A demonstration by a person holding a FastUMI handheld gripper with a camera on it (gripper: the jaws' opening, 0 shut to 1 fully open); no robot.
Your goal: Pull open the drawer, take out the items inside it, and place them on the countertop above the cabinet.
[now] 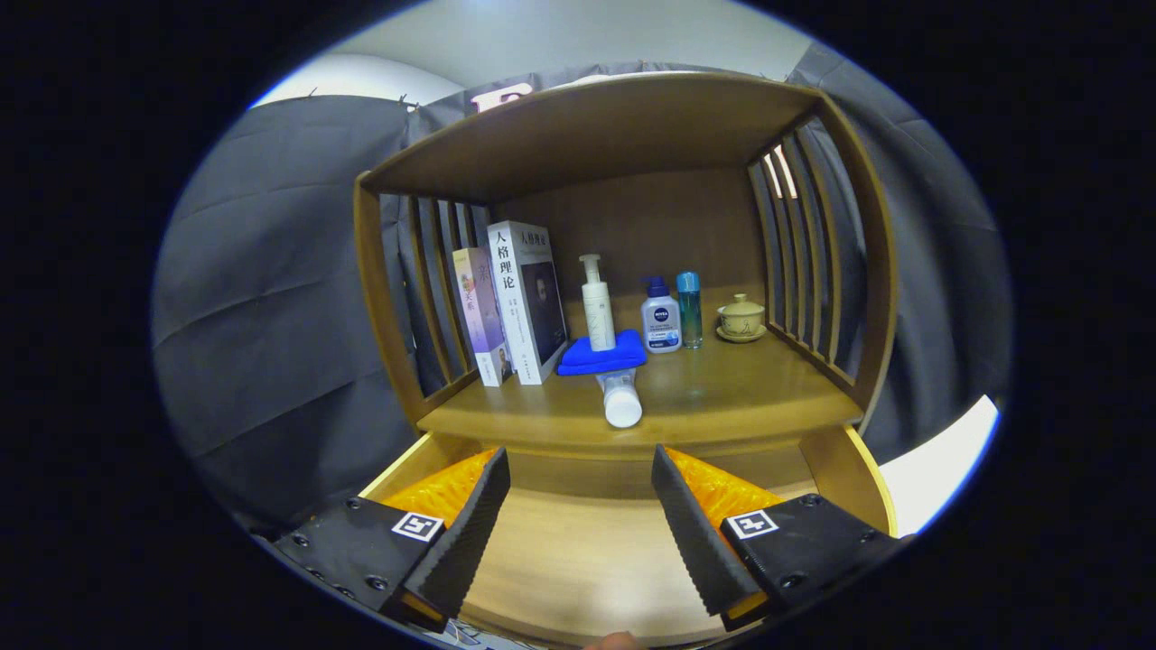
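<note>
**Drawer open, hand-held gripper wide and holding nothing**

Gripper view: hand-held gripper [578,533] sits over the open drawer [578,551], fingers spread wide, nothing between them. Only bare wooden drawer floor shows between and just ahead of the fingers; I can't tell what lies under them.

Worktop [722,397] beyond the fingers, under the cabinet's top board. On it, left to right: two upright books [510,302] against the slatted left side, a blue cloth [602,357] with a white pump bottle [597,302] standing on it, a white tube [620,399] lying just ahead of the cloth, cap end toward the gripper, a bottle with a blue cap [661,316], a slim teal bottle [690,309] touching or just beside it, a lidded cup on a saucer [741,318] near the right slats.
</note>
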